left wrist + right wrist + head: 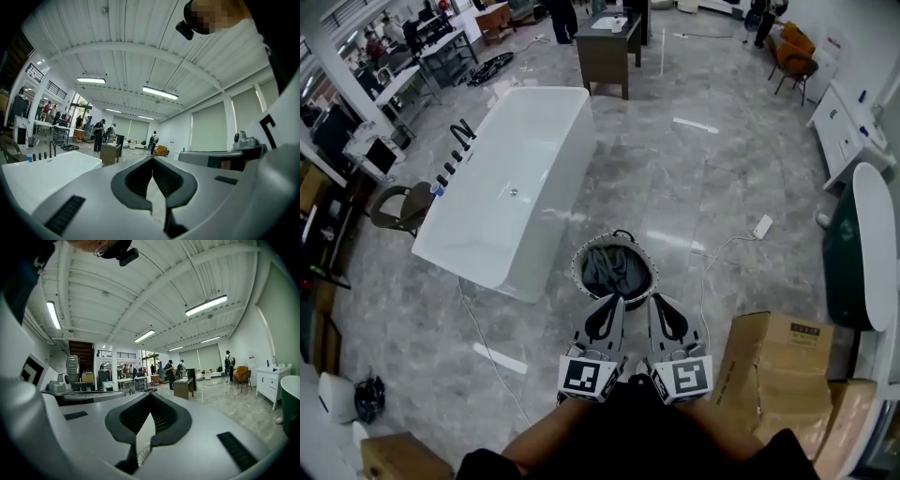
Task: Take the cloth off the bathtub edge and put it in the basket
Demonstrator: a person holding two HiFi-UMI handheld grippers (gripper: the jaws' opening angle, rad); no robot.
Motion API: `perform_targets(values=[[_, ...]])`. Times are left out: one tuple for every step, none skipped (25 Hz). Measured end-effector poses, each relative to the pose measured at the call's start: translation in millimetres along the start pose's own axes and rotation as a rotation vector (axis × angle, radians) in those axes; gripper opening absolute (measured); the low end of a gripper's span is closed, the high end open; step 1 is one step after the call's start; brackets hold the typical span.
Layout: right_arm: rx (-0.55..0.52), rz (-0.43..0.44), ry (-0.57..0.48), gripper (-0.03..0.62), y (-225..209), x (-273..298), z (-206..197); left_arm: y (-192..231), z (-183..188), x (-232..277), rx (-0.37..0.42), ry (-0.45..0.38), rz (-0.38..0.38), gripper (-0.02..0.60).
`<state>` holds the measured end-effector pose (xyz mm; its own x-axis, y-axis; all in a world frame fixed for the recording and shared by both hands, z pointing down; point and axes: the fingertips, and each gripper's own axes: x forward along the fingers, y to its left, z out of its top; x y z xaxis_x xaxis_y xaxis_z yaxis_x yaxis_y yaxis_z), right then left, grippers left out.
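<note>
A grey cloth (609, 269) lies bunched inside the round basket (578, 263) on the floor, just right of the white bathtub (512, 183). No cloth shows on the tub's edge. My left gripper (616, 299) and right gripper (653, 298) hang side by side just in front of the basket, both shut with nothing between the jaws. In the left gripper view the left gripper (152, 159) points level across the room, with the bathtub (42, 173) at its left. The right gripper (150, 395) does the same in the right gripper view.
Cardboard boxes (778, 370) stand at the right front. A dark green tub (853, 253) sits at the far right. A white cable (712, 258) with a power strip runs across the floor beside the basket. A dark desk (607, 42) stands beyond the bathtub. People stand far off.
</note>
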<state>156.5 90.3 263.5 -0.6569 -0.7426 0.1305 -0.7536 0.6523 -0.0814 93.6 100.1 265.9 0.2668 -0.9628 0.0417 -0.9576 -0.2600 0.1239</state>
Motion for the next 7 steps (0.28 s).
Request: perform_targets(values=[[0.005, 0.001, -0.001, 0.029, -2, -3, 0, -4, 3, 0, -0.005, -0.008, 0.003, 0.015], [0.013, 0.003, -0.002, 0.029, -3, -6, 1, -7, 4, -1, 0.002, -0.009, 0.006, 0.015], [0.020, 0.007, -0.004, 0.029, -4, -9, 1, -10, 4, -2, 0.020, -0.004, 0.006, 0.015], [0.024, 0.015, -0.005, 0.029, -5, -12, 1, -13, 4, -2, 0.036, 0.005, 0.007, 0.015], [0.025, 0.023, -0.006, 0.030, -5, -15, 1, -16, 4, -3, 0.043, 0.014, 0.010, 0.015], [0.025, 0.030, -0.007, 0.029, -5, -18, 1, -19, 4, -4, 0.044, 0.023, 0.015, 0.015], [0.024, 0.038, -0.009, 0.029, -5, -22, 1, -22, 4, -4, 0.044, 0.031, 0.020, 0.015]])
